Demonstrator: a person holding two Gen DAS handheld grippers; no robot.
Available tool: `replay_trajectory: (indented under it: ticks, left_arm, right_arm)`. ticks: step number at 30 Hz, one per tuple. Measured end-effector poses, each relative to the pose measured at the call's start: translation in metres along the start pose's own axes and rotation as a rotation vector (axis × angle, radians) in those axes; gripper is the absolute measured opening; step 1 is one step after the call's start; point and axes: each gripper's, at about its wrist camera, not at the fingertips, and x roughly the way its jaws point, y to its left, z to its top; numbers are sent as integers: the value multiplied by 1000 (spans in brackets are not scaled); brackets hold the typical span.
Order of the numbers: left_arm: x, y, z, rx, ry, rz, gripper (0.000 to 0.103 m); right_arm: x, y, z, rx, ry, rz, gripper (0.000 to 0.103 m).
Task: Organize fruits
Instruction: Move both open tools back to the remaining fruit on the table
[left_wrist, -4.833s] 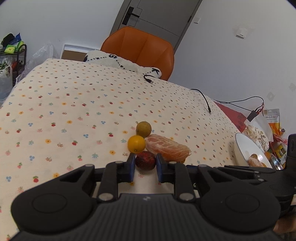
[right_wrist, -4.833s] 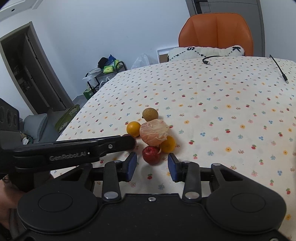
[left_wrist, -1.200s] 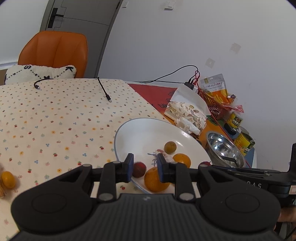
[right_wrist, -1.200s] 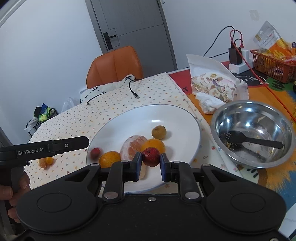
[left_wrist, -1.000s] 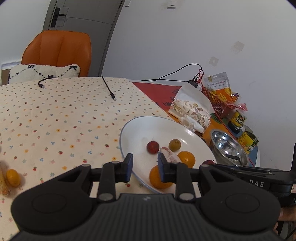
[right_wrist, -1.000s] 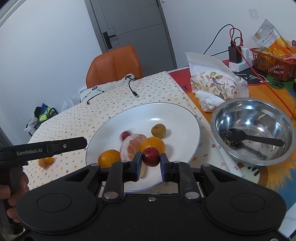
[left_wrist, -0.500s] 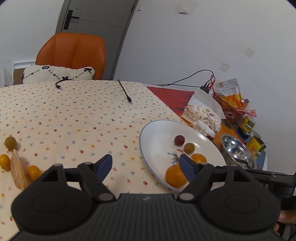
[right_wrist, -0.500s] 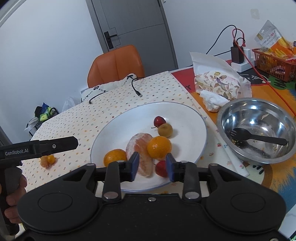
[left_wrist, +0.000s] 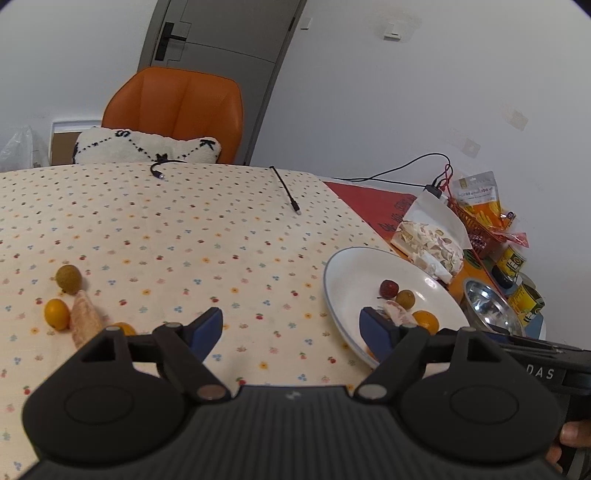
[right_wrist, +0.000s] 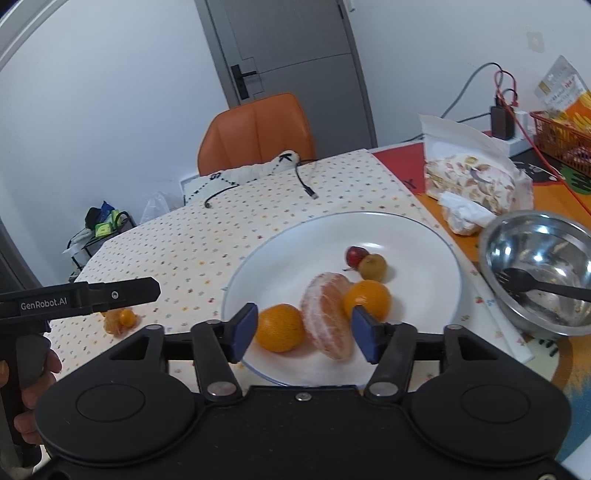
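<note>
- Left gripper (left_wrist: 291, 328): jaws wide apart, nothing between them, hovering over floral tablecloth (left_wrist: 177, 229) between loose fruit pile and white plate (left_wrist: 343, 273).
- Right gripper (right_wrist: 303, 332): jaws wide apart, empty, poised above near rim of plate; orange (right_wrist: 280, 326) and peeled citrus (right_wrist: 328, 314) framed between pads but not gripped.
- Fruit on plate, right wrist view: two oranges, second one (right_wrist: 367, 299) beside peeled citrus, plus small red fruit (right_wrist: 355, 255) touching brownish round fruit (right_wrist: 373, 266) further back.
- Fruit left on cloth, left wrist view: brown-green round fruit (left_wrist: 68, 278), small orange (left_wrist: 56, 314), peeled segment piece (left_wrist: 85, 323), another orange (left_wrist: 123, 328) partly hidden behind gripper body.
- Step in hand, as judged: between deliveries; both tools empty, plate part filled, loose pile not yet cleared.
- Next move calls for: swing left gripper toward pile, centre jaws on one small round fruit, close gently; round fruit likely to roll, peeled piece soft and easy to crush.
- Left wrist view only: full loose pile, individual pieces told apart; black cable (left_wrist: 286, 190) on cloth.
- Right wrist view only: clear plate layout, near orange unobstructed; metal bowl (right_wrist: 535, 273) with black utensil just right of plate; loose pile reduced to small orange blob (right_wrist: 120, 319) behind left tool's arm.
- Hand holding left tool at right wrist view's left edge.
</note>
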Motion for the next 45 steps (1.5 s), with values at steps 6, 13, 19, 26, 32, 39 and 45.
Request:
replay_trajectory:
  ticks: [6,13,19,26,32,39,45]
  left_arm:
    - [-10,15,0,-15,-5,32,82]
    - [-23,30,2,-20,-12,75,82]
    - [-33,45,2,-33,-19,118,83]
    - [-42,57,1,-38,-29,153,84]
    - [-48,69,-5,-43,-21,175,84]
    - [-53,82,-11,-55,-10,194,84]
    - [-54,88,-16,-71,-8,189,84]
  right_arm:
    - [4,18,6,-30,-6,37,68]
    - [15,39,9,-54,-7,89,77]
    - [24,57,12,-78,-10,130,86]
    - [29,74,13,-107,-14,166,98]
    - [36,84,11,-124,-5,183,103]
    - [40,94,7,-137,19,200,103]
    - [44,102,2,-152,41,211,103]
